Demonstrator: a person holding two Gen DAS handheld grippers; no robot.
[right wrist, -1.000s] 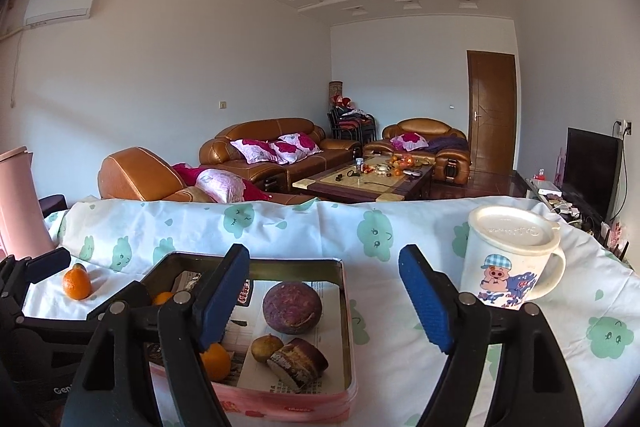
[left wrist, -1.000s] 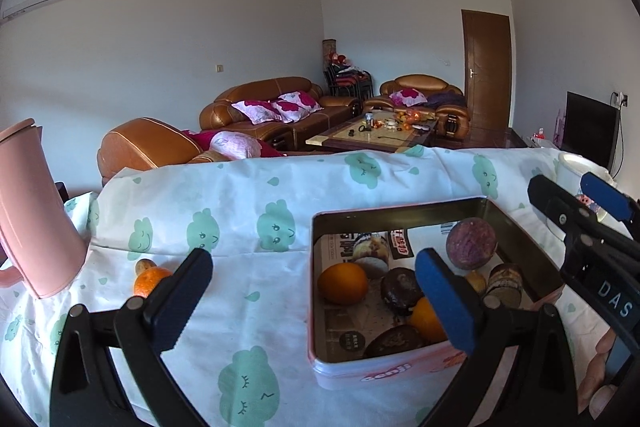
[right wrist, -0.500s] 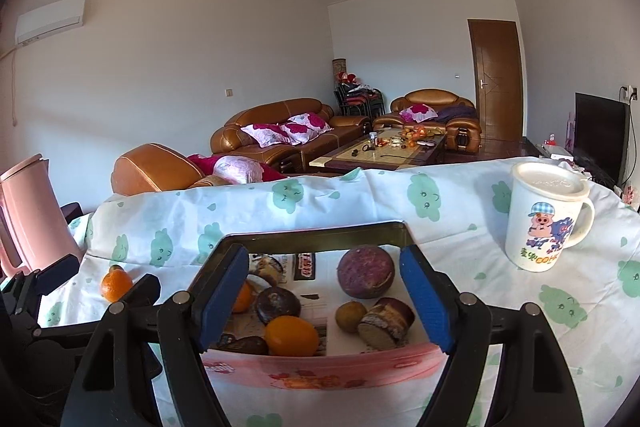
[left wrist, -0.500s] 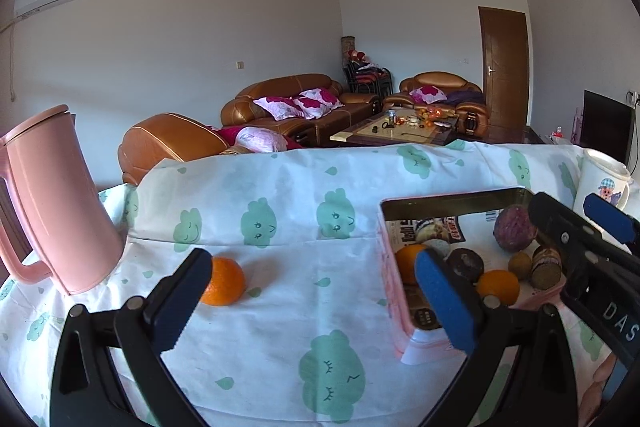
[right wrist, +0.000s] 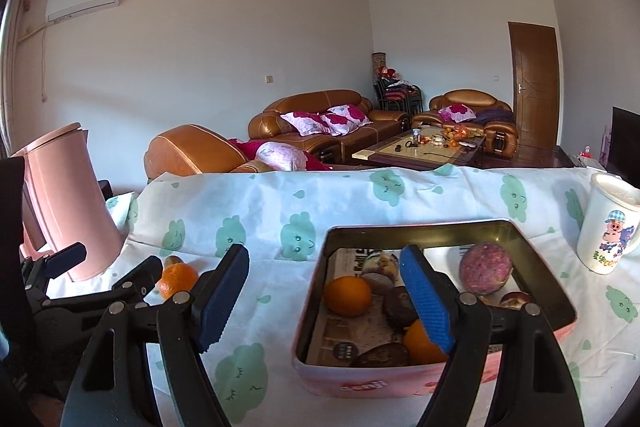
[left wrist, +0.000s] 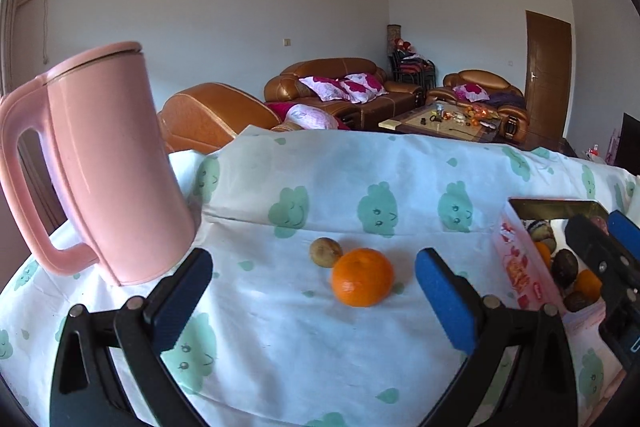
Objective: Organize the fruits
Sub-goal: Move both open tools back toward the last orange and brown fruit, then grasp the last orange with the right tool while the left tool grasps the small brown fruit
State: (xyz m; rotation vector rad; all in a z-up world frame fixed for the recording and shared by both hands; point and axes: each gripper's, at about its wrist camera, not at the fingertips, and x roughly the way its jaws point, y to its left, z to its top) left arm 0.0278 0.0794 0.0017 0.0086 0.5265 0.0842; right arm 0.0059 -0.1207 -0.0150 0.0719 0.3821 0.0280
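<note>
A loose orange (left wrist: pixel 362 283) lies on the cloud-print cloth with a small brown-green fruit (left wrist: pixel 325 252) touching its far left side. My left gripper (left wrist: pixel 312 295) is open and empty, and the orange sits just beyond the gap between its blue pads. The pink tin (right wrist: pixel 560 301) holds oranges, dark round fruits and a purple one (right wrist: pixel 485 268). My right gripper (right wrist: pixel 326 299) stands open over the tin's near left corner, holding nothing. The tin (left wrist: pixel 516 263) is at the right edge of the left wrist view, partly hidden by the right gripper. The same orange (right wrist: pixel 178 279) shows left of the tin.
A tall pink jug (left wrist: pixel 104 163) stands at the left, close to the left gripper's left finger. A white cartoon mug (right wrist: pixel 608 227) stands right of the tin. The table's far edge drops off towards sofas and a coffee table.
Both grippers swung left across the table. In the left wrist view the loose orange slid from the left edge to the middle and the tin went off to the right. Both stayed open.
</note>
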